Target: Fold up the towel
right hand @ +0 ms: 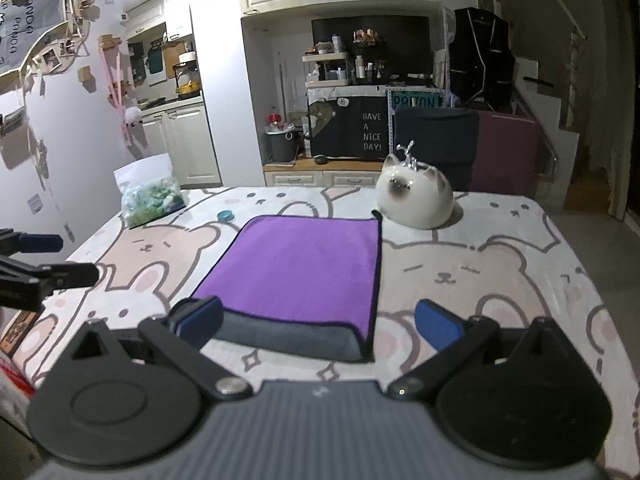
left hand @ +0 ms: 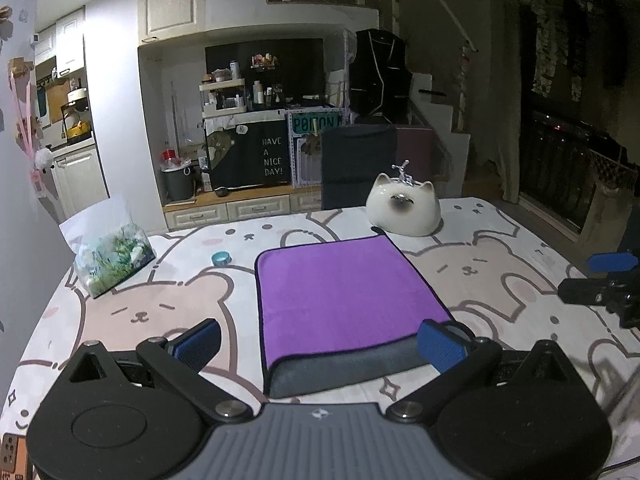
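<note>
A purple towel (left hand: 344, 292) with a grey underside lies folded flat on the table with the bear-print cloth (left hand: 160, 312); its grey fold edge faces me. It also shows in the right wrist view (right hand: 296, 268). My left gripper (left hand: 320, 344) is open, just in front of the towel's near edge, holding nothing. My right gripper (right hand: 320, 326) is open and empty, near the towel's near right corner. Each gripper shows at the edge of the other's view: the right one (left hand: 600, 280) and the left one (right hand: 48, 260).
A white ceramic cat (left hand: 404, 208) stands just behind the towel's far right corner. A clear bag of green and blue bits (left hand: 112, 256) sits at the far left. A small teal cap (left hand: 221, 258) lies left of the towel. Cabinets and chairs stand beyond the table.
</note>
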Demonstrator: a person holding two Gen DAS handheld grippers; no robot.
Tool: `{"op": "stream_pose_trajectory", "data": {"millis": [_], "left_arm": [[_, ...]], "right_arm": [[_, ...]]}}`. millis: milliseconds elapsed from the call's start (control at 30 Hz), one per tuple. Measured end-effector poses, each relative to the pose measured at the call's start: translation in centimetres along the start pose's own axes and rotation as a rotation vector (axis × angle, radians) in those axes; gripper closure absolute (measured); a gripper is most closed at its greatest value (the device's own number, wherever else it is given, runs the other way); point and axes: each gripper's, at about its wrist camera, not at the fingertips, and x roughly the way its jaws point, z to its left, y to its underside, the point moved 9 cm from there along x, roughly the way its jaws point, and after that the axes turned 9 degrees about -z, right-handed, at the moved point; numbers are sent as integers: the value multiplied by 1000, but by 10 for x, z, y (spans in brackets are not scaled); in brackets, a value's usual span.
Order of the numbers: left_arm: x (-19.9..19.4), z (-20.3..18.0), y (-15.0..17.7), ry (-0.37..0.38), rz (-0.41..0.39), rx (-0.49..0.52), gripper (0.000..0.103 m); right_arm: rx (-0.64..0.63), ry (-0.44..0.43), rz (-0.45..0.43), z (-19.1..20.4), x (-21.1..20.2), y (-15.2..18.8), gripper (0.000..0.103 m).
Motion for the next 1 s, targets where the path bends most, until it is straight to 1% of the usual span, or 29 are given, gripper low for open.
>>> {"op": "stream_pose_trajectory", "data": {"millis": [233,400,467,533,700,800,867,1000], "left_arm": [[24,16,-6,-19,-7,-17,0],[44,26,-4,-14,3,-9,0],[54,31,-1,-19,9,-1,0],[65,35,4,-18,21,-1,0],[94,42,26,25,73,1,0],[109,43,43,67,119,41,0],[117,42,54,122,149,63,0],[130,43,70,192,189,66,1]], "right_arm": [[-14,13,-7,-7,22,-7,0],[-29,51,-34,-15,39,-8,0],[-44,43,-31,-16,47,-7,0],[-51,13,-20,-17,56,-4,0],[2,-58,10,-27,80,6,0],[2,-86,35,-32,96,15,0],[-15,-86,51,-34,107,21,0],[-24,-75,89,-39,126,33,0]]}}
